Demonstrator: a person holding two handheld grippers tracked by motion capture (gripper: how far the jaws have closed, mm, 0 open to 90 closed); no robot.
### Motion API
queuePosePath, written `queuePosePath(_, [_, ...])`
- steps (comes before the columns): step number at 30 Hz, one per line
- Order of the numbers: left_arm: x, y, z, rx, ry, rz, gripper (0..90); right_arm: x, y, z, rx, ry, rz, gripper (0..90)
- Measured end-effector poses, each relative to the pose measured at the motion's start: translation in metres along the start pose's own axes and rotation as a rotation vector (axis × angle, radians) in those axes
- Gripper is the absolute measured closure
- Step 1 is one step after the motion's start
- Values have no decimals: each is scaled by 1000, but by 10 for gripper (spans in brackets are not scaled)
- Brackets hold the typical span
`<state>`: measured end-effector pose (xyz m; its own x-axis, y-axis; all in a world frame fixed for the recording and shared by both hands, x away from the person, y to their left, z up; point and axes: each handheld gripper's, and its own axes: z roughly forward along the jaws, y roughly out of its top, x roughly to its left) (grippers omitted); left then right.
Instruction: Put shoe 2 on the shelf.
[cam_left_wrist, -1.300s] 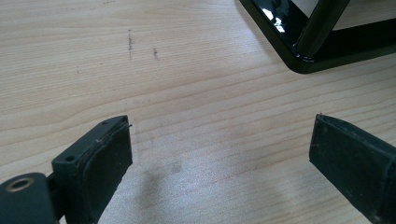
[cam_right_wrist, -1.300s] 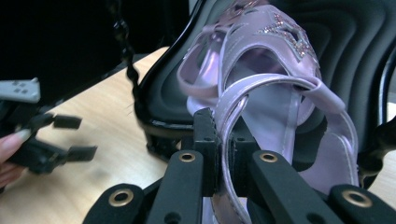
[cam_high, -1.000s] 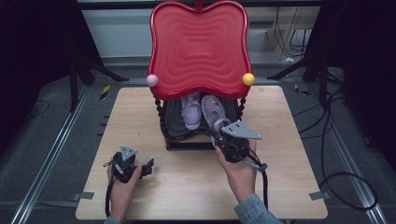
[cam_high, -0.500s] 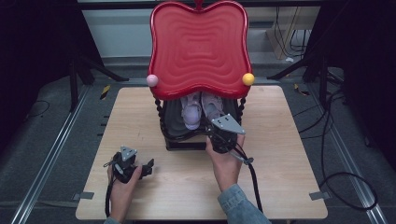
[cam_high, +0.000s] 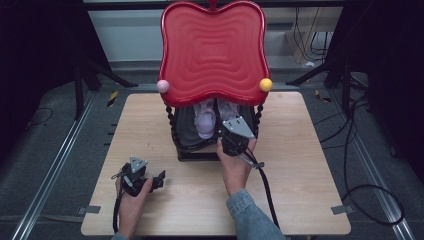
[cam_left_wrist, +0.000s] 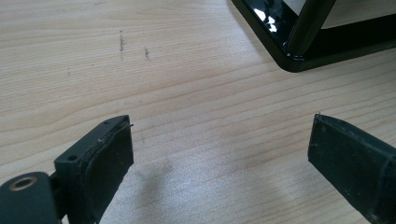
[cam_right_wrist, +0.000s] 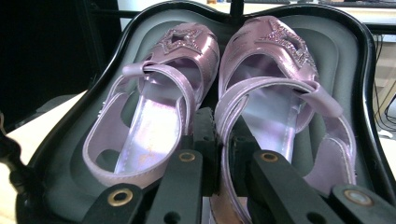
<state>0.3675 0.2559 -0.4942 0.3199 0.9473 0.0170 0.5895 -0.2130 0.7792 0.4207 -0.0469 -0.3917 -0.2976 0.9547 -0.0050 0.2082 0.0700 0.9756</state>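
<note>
Right claw (cam_right_wrist: 219, 154): pressed together on right shoe (cam_right_wrist: 275, 93) heel rim | left claw (cam_left_wrist: 219, 158): spread, held over tabletop (cam_left_wrist: 187, 93)

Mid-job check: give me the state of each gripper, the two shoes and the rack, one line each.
right gripper: shut on the heel rim of the right-hand shoe.
left gripper: open, nothing between its jaws, over bare table.
right-hand shoe: on the lower tray, strap closed.
left-hand shoe: beside it, strap closed, untouched.
rack: upright, red top tier bare.
</note>
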Motion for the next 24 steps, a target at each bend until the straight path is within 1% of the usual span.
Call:
queuePosePath(5, [-2,0,1,1,-4,4,60,-2,0,6,-7,-22,6,858])
queuePosePath(7, [-2,0,1,3,-5,3,60,-3,0,12,-7,-33,-4,858])
queuePosePath(9, [-2,0,1,5,-6,5,60,-3,0,13,-6,-34,-7,858])
queuePosePath(13, [-2,0,1,0,-6,0,60,1,1,20,-5,-51,-29,858])
queuePosePath(16, [-2,0,1,-1,-8,-1,61,3,0,23,-15,-60,-35,858])
queuePosePath(24, [-3,0,1,1,-9,6,61,5,1,24,-15,-85,-58,858])
